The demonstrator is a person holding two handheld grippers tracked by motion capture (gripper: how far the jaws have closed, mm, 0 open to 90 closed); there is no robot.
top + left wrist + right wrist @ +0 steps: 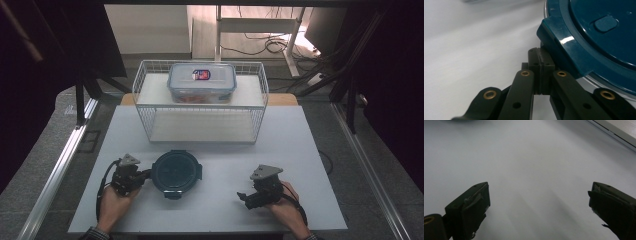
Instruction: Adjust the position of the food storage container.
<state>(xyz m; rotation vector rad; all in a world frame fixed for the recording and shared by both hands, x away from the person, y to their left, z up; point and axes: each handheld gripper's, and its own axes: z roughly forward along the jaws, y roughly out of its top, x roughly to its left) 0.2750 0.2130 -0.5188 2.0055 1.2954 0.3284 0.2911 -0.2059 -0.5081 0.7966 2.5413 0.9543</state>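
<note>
White table (300, 150) carried the work. On it, the left gripper (144, 174) had its jaws pressed together on nothing, tips touching the near-left rim of the round teal lid (175, 172) just to its right; the right gripper (245, 198) gaped empty, well apart. Beyond stood a wire basket (142, 107) with a clear box (202, 82), label unreadable.

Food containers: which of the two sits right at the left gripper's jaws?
The round dark teal container on the white table, beside the shut left gripper; the clear rectangular one sits atop the wire rack.
</note>
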